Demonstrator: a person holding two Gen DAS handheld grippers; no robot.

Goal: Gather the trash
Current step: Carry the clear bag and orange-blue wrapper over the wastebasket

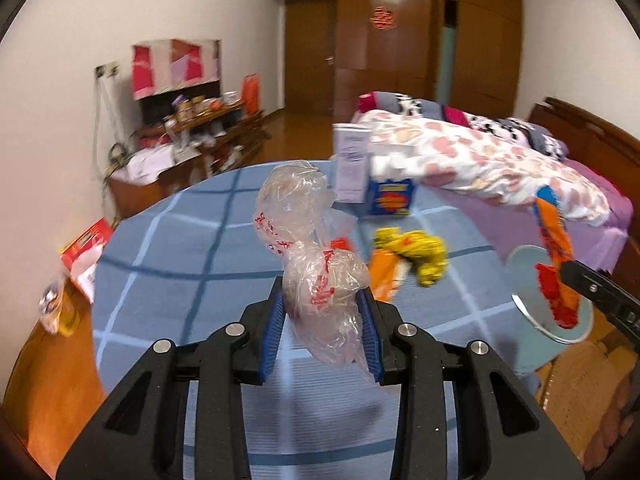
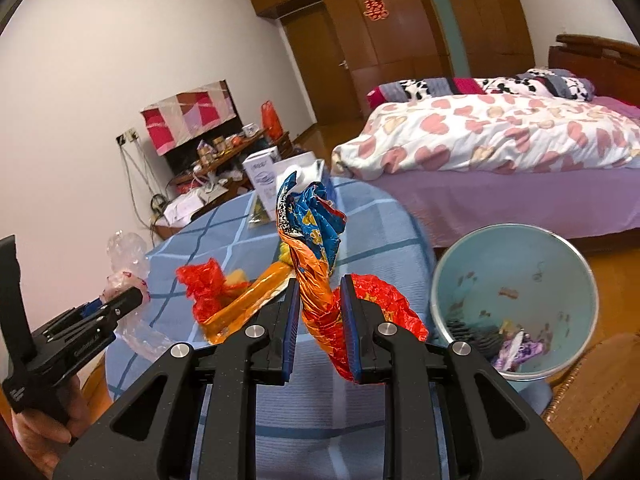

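Observation:
My left gripper (image 1: pixel 323 304) is shut on a crumpled clear plastic bag (image 1: pixel 308 224) with red print, held up above the blue checked tablecloth (image 1: pixel 180 248). My right gripper (image 2: pixel 320 292) is shut on a twisted orange, blue and red foil wrapper (image 2: pixel 312 240), held near the table's right edge. Just right of it stands a pale blue trash bin (image 2: pixel 520 264) with some litter at its bottom. On the cloth lie a yellow crumpled wrapper (image 1: pixel 420 256), an orange packet (image 2: pixel 248 304) and a red wrapper (image 2: pixel 204 284). The left gripper (image 2: pixel 132 298) also shows at the left of the right wrist view.
A blue box (image 1: pixel 390 198) and a white carton (image 1: pixel 352 164) stand at the table's far side. Behind is a bed (image 2: pixel 500 148) with a heart-print quilt. A cluttered TV stand (image 2: pixel 216 160) lines the left wall. A wicker seat (image 2: pixel 592 400) is beside the bin.

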